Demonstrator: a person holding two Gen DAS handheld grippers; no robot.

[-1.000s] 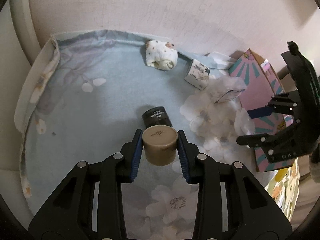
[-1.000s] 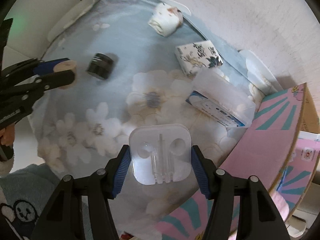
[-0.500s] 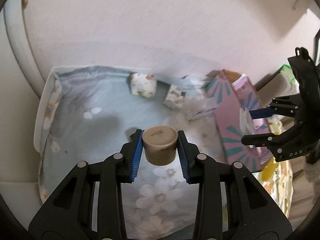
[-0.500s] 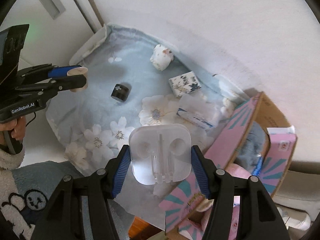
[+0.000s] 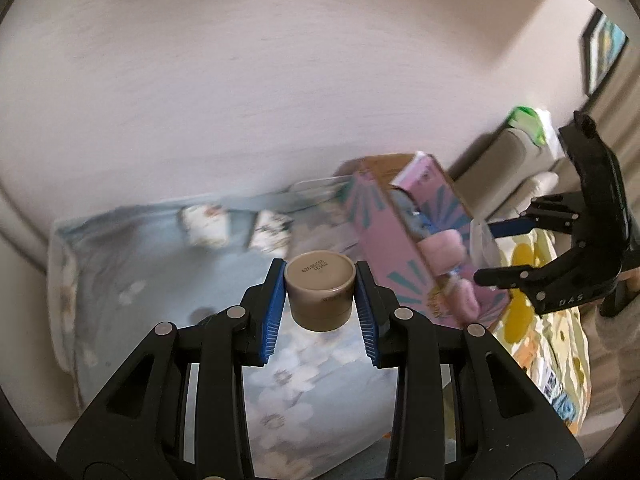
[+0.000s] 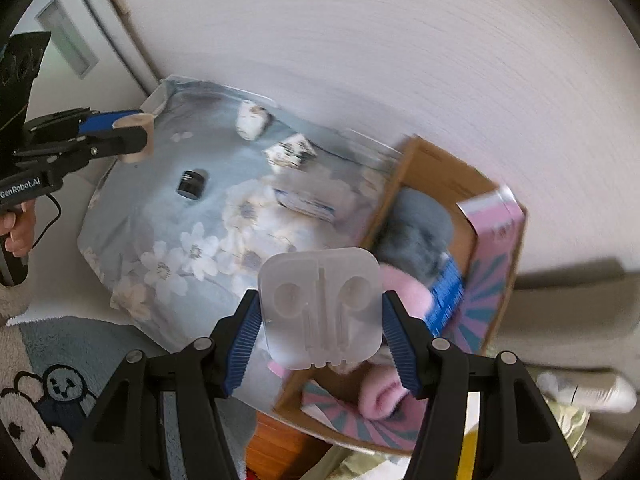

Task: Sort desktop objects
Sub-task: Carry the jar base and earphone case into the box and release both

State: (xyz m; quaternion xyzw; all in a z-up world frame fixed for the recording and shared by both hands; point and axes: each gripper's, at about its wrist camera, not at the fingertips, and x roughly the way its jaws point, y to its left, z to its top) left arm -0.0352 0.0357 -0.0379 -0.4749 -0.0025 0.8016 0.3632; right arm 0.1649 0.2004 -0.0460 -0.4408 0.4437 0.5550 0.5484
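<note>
My left gripper [image 5: 320, 300] is shut on a small tan round jar [image 5: 320, 294], held high above the floral-cloth table [image 5: 160, 312]. It also shows in the right wrist view [image 6: 134, 140] at the far left. My right gripper [image 6: 320, 320] is shut on a clear plastic earphone case [image 6: 320, 308], held above the near edge of the pink cardboard box [image 6: 492, 248]. In the left wrist view the right gripper [image 5: 486, 248] hangs over the right side of that box [image 5: 384, 232].
On the cloth lie a small black jar [image 6: 192, 184], a rolled white cloth [image 6: 250, 124], a patterned little box [image 6: 290, 154] and a flat blue-white pack [image 6: 306, 204]. The box holds grey, blue and pink soft items [image 6: 404, 292]. A wall stands behind.
Both grippers have risen well above the table with their loads. The right gripper has moved right over the pink box. The black jar stayed on the cloth.
</note>
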